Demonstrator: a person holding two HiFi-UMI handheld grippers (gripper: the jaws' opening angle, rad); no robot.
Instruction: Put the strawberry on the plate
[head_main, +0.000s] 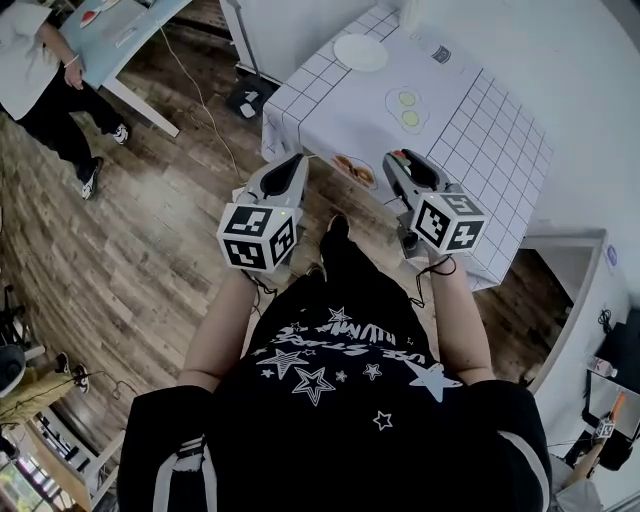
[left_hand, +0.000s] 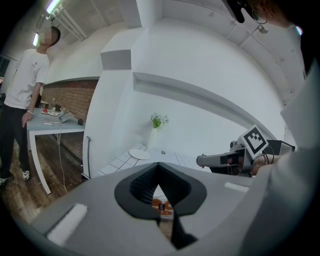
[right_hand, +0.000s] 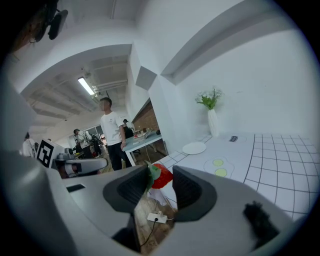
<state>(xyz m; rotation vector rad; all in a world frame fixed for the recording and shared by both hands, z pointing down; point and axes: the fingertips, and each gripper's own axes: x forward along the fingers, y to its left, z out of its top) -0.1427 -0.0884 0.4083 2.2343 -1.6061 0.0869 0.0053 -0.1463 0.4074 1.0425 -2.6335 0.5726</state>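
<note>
While 1 plate (head_main: 360, 52) lies, 1 strawberry (right_hand: 161, 176) hangs.

Dark brown plank floor (head_main: 150, 230), at left: grained, matt wood. White grid-lined table cover (head_main: 480, 120), upper right: smooth, matt. Left gripper (head_main: 297, 162) and right gripper (head_main: 397, 160): matt grey plastic shells.

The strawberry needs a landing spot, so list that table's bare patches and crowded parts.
Bare: the white plate, the tablecloth between plate and fried eggs, and the grid right of the eggs. Crowded: the near edge, where orange food lies by the right claw holding the strawberry.
</note>
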